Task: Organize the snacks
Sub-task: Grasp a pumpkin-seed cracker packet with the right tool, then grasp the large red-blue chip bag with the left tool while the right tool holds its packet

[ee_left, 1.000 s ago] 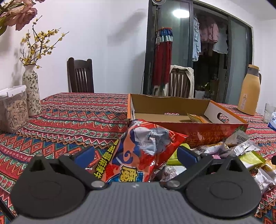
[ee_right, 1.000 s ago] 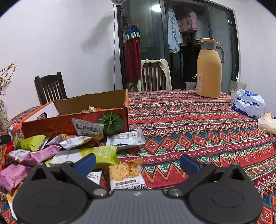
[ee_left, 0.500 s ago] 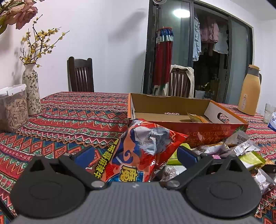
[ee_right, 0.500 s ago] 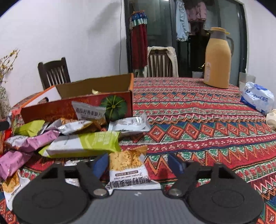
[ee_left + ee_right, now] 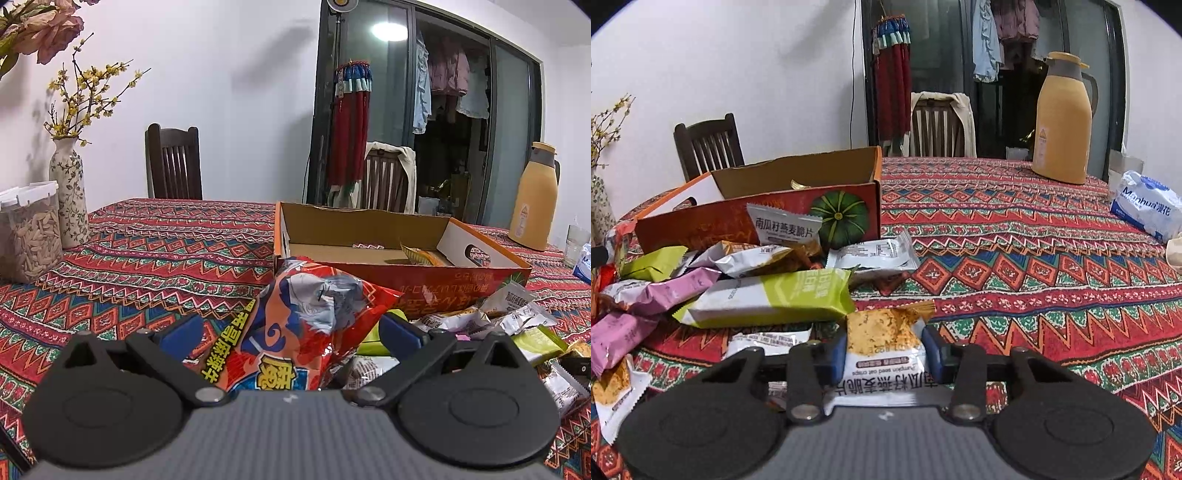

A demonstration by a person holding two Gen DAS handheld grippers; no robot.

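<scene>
In the right wrist view, my right gripper (image 5: 884, 354) has its jaws closing on a white and orange pumpkin seed oat crisp packet (image 5: 882, 343). Both blue pads touch the packet's sides. A pile of snack packets (image 5: 768, 299) lies to the left, in front of the orange cardboard box (image 5: 846, 210). In the left wrist view, my left gripper (image 5: 290, 332) stands wide open, with a crumpled red snack bag (image 5: 306, 325) lying between its fingers. The left pad is clear of the bag. The box (image 5: 406, 280) lies just beyond and holds one yellow packet (image 5: 421, 254).
A patterned tablecloth (image 5: 1015, 258) covers the table. A tan thermos jug (image 5: 1062, 122) and a white tissue pack (image 5: 1145, 206) stand at the right. A flower vase (image 5: 68, 199) and a clear food jar (image 5: 31, 232) sit at the left. Wooden chairs stand behind the table.
My right gripper tipped down over the oat crisp packet and its fingers came in from wide open to the packet's sides. The left gripper and red bag have not moved.
</scene>
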